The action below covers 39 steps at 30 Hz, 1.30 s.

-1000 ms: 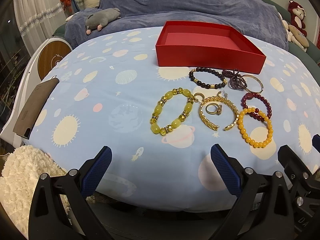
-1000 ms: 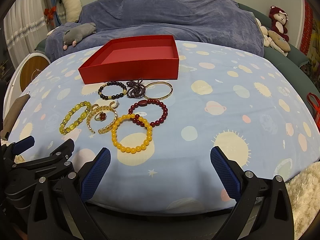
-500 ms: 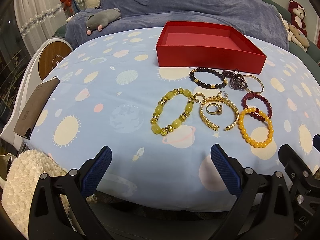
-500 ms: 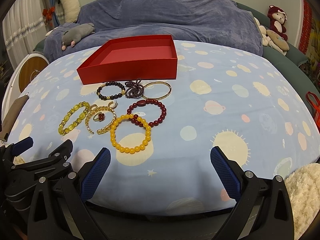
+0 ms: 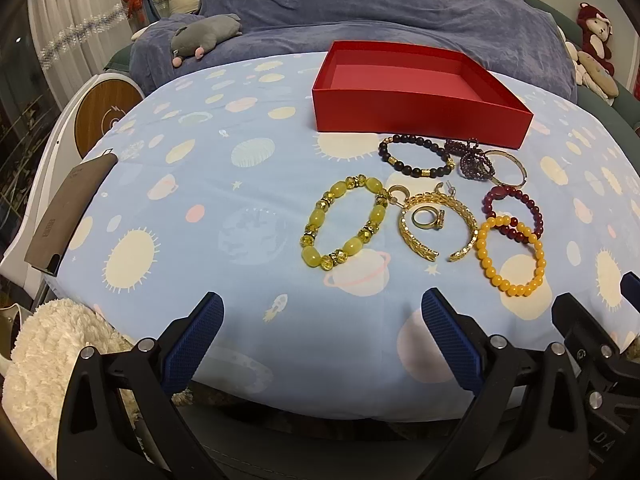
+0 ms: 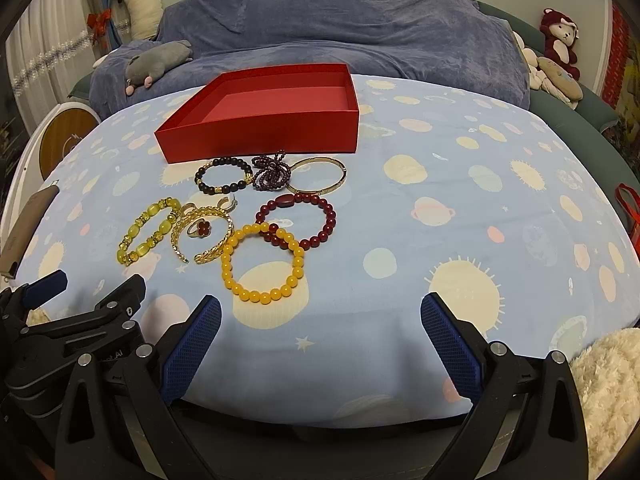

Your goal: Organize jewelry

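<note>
- Nearest us, our left gripper (image 5: 320, 336) and right gripper (image 6: 318, 336) hang at the table's (image 6: 480, 264) six o'clock edge, jaws wide apart and holding nothing; no piece has been picked up yet.
- Just beyond, at eleven o'clock from the right gripper, lies the orange bead bracelet (image 6: 262, 262). It overlaps the dark red bead bracelet (image 6: 298, 220), so we judge that lifting one could drag the other along.
- At ten o'clock from there the gold cuff (image 6: 204, 236) curls around a ring with a red stone (image 6: 198, 229), with the yellow-green bracelet (image 6: 146, 230) touching it; a broad pinch here risks catching two things, and the ring looks small enough to slip out.
- Further, the black bead bracelet (image 6: 224, 176), a tangled purple strand (image 6: 272, 172) and a thin gold bangle (image 6: 318, 174) sit close together; the tangle may snag its neighbours.
- Farthest, at twelve o'clock, the red box (image 6: 260, 136) stands open and empty.
</note>
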Available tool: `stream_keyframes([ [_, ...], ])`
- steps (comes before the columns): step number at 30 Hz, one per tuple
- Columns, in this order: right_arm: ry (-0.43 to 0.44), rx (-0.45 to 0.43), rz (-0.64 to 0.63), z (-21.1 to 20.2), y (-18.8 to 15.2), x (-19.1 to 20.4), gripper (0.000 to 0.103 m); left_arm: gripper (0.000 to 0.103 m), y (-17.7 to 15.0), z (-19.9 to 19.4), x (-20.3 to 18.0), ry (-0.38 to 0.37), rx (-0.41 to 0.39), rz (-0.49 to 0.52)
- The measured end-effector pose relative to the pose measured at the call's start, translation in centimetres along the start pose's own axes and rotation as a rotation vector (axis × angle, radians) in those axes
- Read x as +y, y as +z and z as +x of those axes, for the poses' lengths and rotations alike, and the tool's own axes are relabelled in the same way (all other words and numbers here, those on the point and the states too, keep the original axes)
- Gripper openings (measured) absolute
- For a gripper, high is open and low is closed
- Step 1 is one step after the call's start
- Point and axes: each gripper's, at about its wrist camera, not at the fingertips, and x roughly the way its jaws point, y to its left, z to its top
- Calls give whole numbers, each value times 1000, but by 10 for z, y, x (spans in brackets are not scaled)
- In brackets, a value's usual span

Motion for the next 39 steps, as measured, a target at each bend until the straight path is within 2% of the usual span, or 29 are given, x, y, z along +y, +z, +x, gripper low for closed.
stream_keyframes([
  [8,0,4,-4,-1,3,1,96,95,3,-1,3,-34,-13,-5],
  [17,-3,8,29,2,8,-7,96,95,19,7,23,-78,-7,-63],
  [23,-14,31,61,8,11,-14,96,95,32,28,36,-41,9,-64],
  [30,-9,48,72,12,12,-15,96,93,43,49,35,-48,45,-31],
  [35,6,59,72,16,18,-12,96,76,47,66,34,-85,105,-28],
  [36,4,58,69,17,19,-11,96,75,48,66,34,-83,99,-26],
  [39,-2,72,52,20,21,-7,96,64,51,67,31,-88,84,-13],
])
